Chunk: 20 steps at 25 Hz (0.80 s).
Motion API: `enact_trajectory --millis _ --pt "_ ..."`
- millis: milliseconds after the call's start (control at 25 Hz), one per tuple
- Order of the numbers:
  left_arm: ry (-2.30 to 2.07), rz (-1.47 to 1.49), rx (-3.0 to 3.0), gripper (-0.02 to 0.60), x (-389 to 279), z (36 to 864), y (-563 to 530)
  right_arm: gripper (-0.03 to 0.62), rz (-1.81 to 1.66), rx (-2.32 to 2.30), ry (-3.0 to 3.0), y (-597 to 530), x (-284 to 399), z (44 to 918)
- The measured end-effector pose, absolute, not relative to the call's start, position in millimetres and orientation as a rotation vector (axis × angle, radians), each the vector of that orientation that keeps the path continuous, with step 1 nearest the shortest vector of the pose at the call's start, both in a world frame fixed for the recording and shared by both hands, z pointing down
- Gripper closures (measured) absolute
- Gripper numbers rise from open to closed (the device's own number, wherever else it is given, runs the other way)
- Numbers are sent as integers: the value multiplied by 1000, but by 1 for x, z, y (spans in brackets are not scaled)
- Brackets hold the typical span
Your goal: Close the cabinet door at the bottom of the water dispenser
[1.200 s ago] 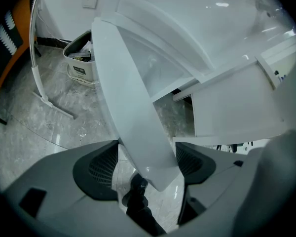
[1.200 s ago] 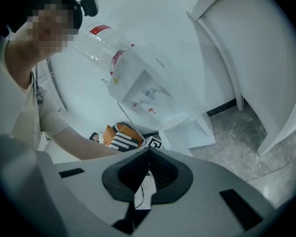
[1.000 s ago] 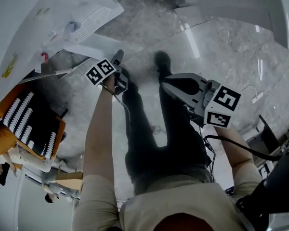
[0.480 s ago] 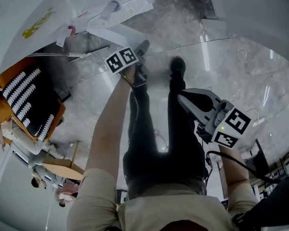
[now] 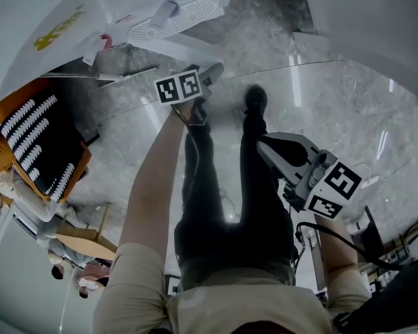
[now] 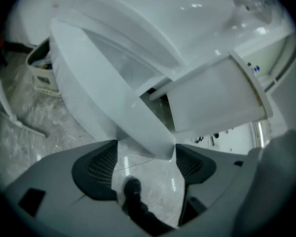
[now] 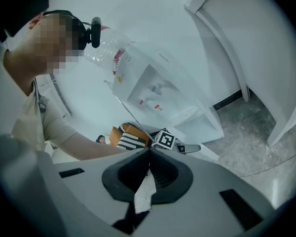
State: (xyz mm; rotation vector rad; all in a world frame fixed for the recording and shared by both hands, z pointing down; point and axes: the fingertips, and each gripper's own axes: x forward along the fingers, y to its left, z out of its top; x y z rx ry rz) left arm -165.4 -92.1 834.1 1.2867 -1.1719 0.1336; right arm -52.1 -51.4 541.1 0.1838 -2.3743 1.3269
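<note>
The white water dispenser (image 5: pixel 90 12) stands at the top left of the head view, and the right gripper view shows it with its bottle on top (image 7: pixel 153 90). In the left gripper view its white bottom cabinet door (image 6: pixel 103 88) stands swung out from the dark cabinet opening (image 6: pixel 158 100). My left gripper (image 6: pixel 145 149) is open, and the door's lower corner reaches into the gap between its fingertips. In the head view this gripper (image 5: pixel 210 72) is stretched forward at the dispenser's base. My right gripper (image 5: pixel 261 145) hangs back beside the person's leg, shut (image 7: pixel 148 152) and holding nothing.
An orange and black-striped object (image 5: pixel 42 145) sits at the left on the marble floor (image 5: pixel 320 96). People stand at the lower left (image 5: pixel 76 270). A white wall panel (image 5: pixel 376 19) rises at the top right. A basket (image 6: pixel 42 68) stands left of the dispenser. A black cable (image 5: pixel 334 239) trails from the right gripper.
Over the last second my left gripper has moved forward and up to the dispenser's base. The right gripper has dropped slightly, still shut. Little differs from half a second ago.
</note>
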Motion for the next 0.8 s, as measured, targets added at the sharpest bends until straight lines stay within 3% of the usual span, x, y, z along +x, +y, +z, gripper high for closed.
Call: enact_trajectory --millis 360,800 --pt "-1125 347 1454 245 -155 831 -103 579 1329 174 -2364 -45 -48 543" --pt "-1143 389 1498 245 -151 829 -123 579 1342 162 -2355 -43 -41 543"
